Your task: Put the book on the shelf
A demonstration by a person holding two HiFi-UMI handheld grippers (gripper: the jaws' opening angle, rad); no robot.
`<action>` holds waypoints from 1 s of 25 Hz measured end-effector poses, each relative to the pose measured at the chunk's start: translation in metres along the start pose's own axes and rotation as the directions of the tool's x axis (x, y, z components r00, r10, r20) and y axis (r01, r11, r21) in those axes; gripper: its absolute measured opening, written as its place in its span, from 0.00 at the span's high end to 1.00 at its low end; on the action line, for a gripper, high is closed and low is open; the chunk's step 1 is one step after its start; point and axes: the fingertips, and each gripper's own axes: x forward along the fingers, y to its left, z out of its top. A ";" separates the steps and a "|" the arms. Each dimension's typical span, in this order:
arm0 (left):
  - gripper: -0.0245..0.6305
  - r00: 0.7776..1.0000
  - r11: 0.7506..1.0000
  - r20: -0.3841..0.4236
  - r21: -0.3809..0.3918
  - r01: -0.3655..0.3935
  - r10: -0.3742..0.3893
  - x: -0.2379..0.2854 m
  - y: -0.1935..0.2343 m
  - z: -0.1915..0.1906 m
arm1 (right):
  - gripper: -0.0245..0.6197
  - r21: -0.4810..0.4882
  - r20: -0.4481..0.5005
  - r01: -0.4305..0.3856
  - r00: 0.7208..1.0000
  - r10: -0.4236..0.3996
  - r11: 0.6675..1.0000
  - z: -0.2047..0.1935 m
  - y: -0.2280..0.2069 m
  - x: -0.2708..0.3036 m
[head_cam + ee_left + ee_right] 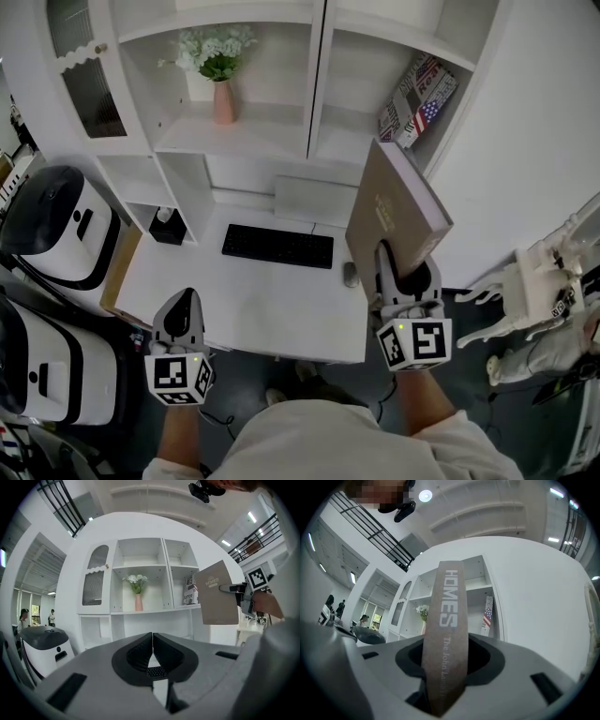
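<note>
A large taupe hardback book [394,208] is held upright over the right end of the white desk [253,309], its spine [447,634] facing the right gripper's camera. My right gripper [398,272] is shut on the book's lower edge. The book also shows in the left gripper view [218,599], right of the shelf unit. The right shelf compartment [352,141] holds a leaning flag-print book [418,98]. My left gripper [185,314] hangs over the desk's front left edge, its jaws closed together with nothing between them [152,656].
A pink vase with white flowers [221,80] stands in the middle shelf compartment. A black keyboard [277,246] and a mouse [350,275] lie on the desk. White robot-like machines [56,225] stand at the left, an ornate white chair [534,286] at the right.
</note>
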 end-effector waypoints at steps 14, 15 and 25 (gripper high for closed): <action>0.95 0.999 1.000 0.038 0.015 -0.011 0.010 0.025 -0.001 0.021 | 0.68 -0.016 0.071 0.028 0.997 -0.027 0.999 0.049 -0.015 0.048; 0.95 0.999 1.000 0.038 0.016 -0.010 0.009 0.026 -0.001 0.022 | 0.68 -0.019 0.076 0.029 0.997 -0.027 0.999 0.052 -0.016 0.053; 0.95 0.999 1.000 0.049 0.008 -0.015 0.015 0.033 0.006 0.026 | 0.68 -0.045 0.104 0.063 0.993 -0.058 0.997 0.079 -0.019 0.091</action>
